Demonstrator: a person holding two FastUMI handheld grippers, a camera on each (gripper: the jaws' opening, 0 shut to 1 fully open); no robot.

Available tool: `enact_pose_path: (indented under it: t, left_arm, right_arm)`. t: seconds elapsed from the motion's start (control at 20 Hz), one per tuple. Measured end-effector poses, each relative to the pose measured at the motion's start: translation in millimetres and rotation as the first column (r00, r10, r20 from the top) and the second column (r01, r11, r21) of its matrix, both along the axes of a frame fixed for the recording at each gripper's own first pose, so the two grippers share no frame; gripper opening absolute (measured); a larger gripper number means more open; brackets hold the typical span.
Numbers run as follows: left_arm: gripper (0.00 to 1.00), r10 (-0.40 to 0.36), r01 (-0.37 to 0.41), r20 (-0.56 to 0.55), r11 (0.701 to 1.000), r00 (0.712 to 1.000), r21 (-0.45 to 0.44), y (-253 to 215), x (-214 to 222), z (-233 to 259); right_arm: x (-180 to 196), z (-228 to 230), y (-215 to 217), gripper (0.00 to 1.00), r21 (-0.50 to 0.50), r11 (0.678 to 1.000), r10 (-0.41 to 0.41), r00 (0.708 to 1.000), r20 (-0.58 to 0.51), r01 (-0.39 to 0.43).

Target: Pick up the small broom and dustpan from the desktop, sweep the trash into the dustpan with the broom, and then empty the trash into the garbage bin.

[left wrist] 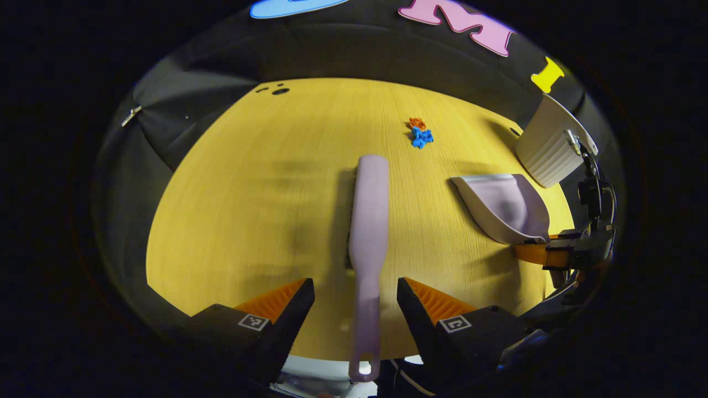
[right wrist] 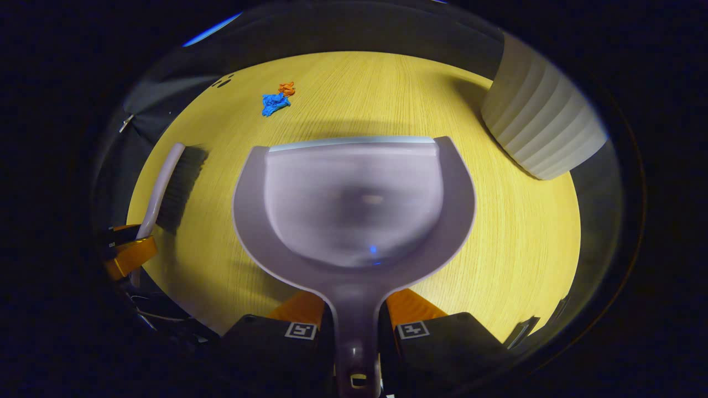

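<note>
My left gripper (left wrist: 355, 293) stands spread astride the broom (left wrist: 368, 221) handle, its long axis toward 12 o'clock, while my right gripper (right wrist: 354, 315) clamps the dustpan (right wrist: 354, 204) handle, trash (left wrist: 420, 132) at 1 o'clock.

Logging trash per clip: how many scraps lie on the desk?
2: a blue scrap and an orange scrap, touching, on the far desk beyond the broom, left of the bin. More may be hidden behind the dustpan.
</note>
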State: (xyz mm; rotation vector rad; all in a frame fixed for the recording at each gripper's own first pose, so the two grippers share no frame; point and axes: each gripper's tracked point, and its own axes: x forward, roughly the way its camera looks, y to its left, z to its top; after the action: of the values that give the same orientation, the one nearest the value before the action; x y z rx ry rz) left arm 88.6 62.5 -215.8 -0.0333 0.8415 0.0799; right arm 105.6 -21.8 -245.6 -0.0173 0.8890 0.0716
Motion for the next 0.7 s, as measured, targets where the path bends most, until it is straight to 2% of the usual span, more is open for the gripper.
enact_pose_path:
  t: [0.15,0.2,0.45,0.5,0.55,0.6,0.65,0.7]
  left_arm:
    - [0.93,-0.008,0.008,-0.038,1.000,0.999,0.004,-1.3,9.7,-9.8]
    - [0.91,-0.011,0.012,-0.053,1.000,0.999,0.009,-2.0,14.1,-12.8]
    - [0.78,-0.026,0.035,-0.090,0.994,0.996,0.100,-3.7,26.3,-25.0]
    - [0.72,-0.038,0.047,-0.085,0.993,0.996,0.111,-5.7,29.5,-27.3]
    - [0.68,-0.040,0.049,-0.079,0.992,0.996,0.115,-8.7,30.7,-26.9]
    - [0.62,-0.039,0.048,-0.076,0.993,0.996,0.112,-9.5,33.3,-27.3]
    - [0.60,-0.032,0.039,-0.061,0.992,0.998,0.116,-7.7,35.8,-27.1]
    - [0.45,-0.019,0.025,-0.055,0.994,0.998,0.111,-7.1,38.6,-27.9]
  right_arm:
    - [0.8,1.1,0.1,0.37,0.005,1.000,0.031,1.000,0.002,-0.031]
    - [1.4,0.4,0.7,0.34,0.007,0.999,0.035,0.999,0.007,-0.035]
    - [0.6,1.3,0.3,0.41,-0.003,0.998,0.070,0.997,0.016,-0.070]
    - [0.4,0.6,0.5,0.37,0.000,0.997,0.072,0.997,0.015,-0.072]
    - [0.6,0.9,-0.1,0.41,0.005,0.997,0.071,0.997,0.012,-0.071]
    - [0.8,1.3,0.0,0.37,0.010,0.998,0.067,0.998,0.009,-0.067]
    - [1.3,1.2,0.4,0.37,0.012,0.998,0.066,0.998,0.007,-0.067]
    - [1.4,1.8,-0.2,0.37,0.014,0.998,0.067,0.998,0.008,-0.067]
